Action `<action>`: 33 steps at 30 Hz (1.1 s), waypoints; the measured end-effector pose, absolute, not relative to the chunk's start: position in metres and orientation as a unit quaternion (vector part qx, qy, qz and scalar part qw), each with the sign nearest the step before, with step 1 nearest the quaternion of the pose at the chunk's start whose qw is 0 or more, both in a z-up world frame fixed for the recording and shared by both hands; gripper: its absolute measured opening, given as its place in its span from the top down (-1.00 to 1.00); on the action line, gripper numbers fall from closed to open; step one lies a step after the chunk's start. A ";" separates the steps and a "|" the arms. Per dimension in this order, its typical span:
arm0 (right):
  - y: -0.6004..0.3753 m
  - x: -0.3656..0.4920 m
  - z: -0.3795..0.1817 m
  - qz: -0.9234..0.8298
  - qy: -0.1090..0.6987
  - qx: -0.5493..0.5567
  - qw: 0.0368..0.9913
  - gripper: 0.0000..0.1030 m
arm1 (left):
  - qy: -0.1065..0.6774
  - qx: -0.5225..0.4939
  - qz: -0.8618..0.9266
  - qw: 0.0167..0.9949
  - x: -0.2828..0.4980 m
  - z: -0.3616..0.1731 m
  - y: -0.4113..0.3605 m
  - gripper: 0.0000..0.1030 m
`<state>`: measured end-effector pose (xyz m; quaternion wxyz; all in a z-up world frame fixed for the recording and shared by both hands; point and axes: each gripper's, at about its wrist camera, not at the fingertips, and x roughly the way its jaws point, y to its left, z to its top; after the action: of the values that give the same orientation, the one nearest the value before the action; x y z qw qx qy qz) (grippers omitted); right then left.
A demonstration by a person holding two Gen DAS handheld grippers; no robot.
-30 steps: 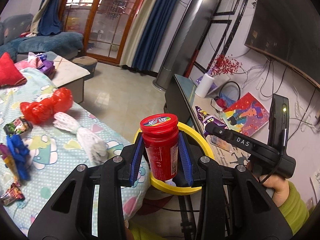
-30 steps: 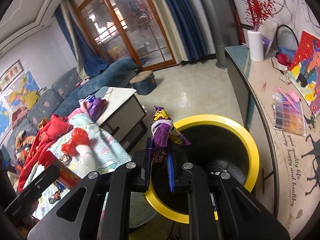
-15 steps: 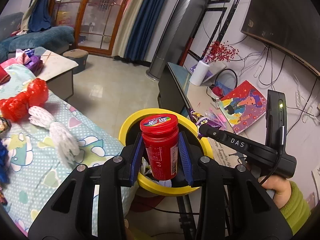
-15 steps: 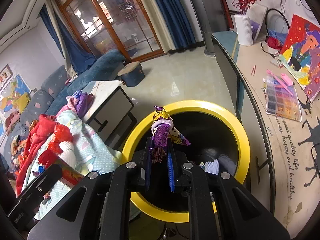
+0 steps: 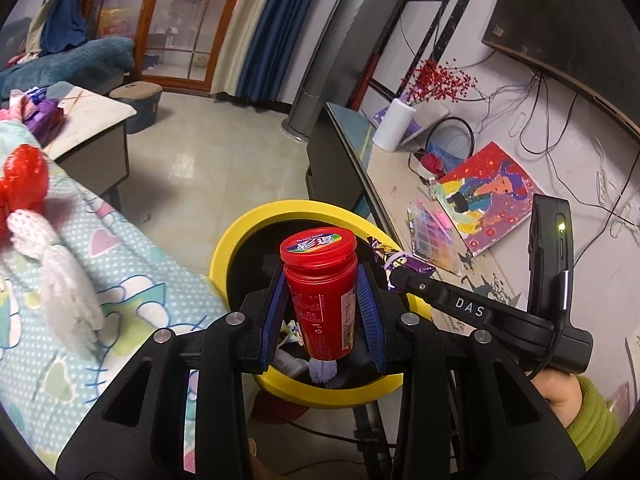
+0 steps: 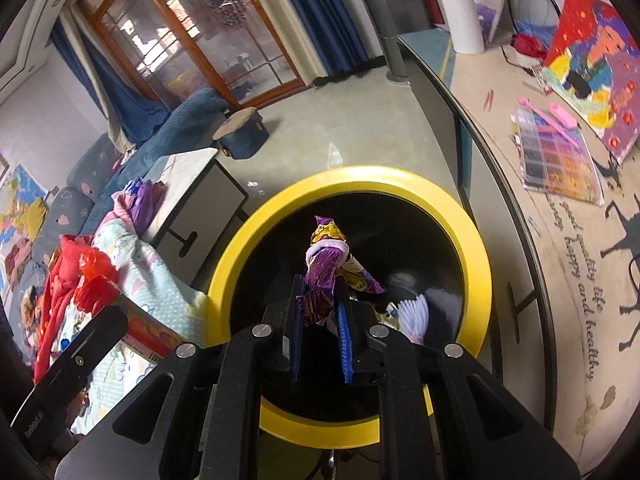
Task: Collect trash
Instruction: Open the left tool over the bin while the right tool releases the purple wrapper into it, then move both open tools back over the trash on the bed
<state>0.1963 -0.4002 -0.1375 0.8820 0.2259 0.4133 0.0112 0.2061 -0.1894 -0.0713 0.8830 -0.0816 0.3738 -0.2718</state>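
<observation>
Clamping an upright red bottle (image 5: pixel 322 294) with Chinese characters on its lid, the left gripper (image 5: pixel 322 304) hangs over the yellow-rimmed bin (image 5: pixel 256 220). Marked "DAS", the right gripper (image 6: pixel 320 312) pinches a purple wrapper (image 6: pixel 326 268) above the same bin, which contains white foam netting (image 6: pixel 414 314) and scraps.

Glossy red plastic bottle (image 5: pixel 322 294); crinkled shiny foil wrapper (image 6: pixel 326 268); smooth yellow plastic bin rim (image 6: pixel 476 248).
</observation>
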 end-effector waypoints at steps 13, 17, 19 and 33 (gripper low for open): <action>-0.412 0.194 -0.146 -0.014 0.418 0.246 0.875 0.09 | 0.376 -0.102 -0.238 0.890 0.204 -0.076 -0.174 -0.29; -0.413 0.191 -0.141 -0.019 0.410 0.243 0.879 0.01 | 0.360 -0.102 -0.222 0.900 0.197 -0.067 -0.164 -0.55; -0.412 0.191 -0.138 -0.017 0.407 0.240 0.881 -0.03 | 0.351 -0.099 -0.215 0.906 0.192 -0.061 -0.159 -0.64; -0.363 0.174 -0.090 0.029 0.349 0.179 0.919 -0.18 | 0.297 -0.092 -0.148 0.939 0.159 -0.033 -0.111 -0.78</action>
<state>0.1741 -0.3632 -0.0904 0.9195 0.1788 0.3489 0.0289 0.1593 -0.1115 -0.0325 0.9387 -0.0920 0.2973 -0.1482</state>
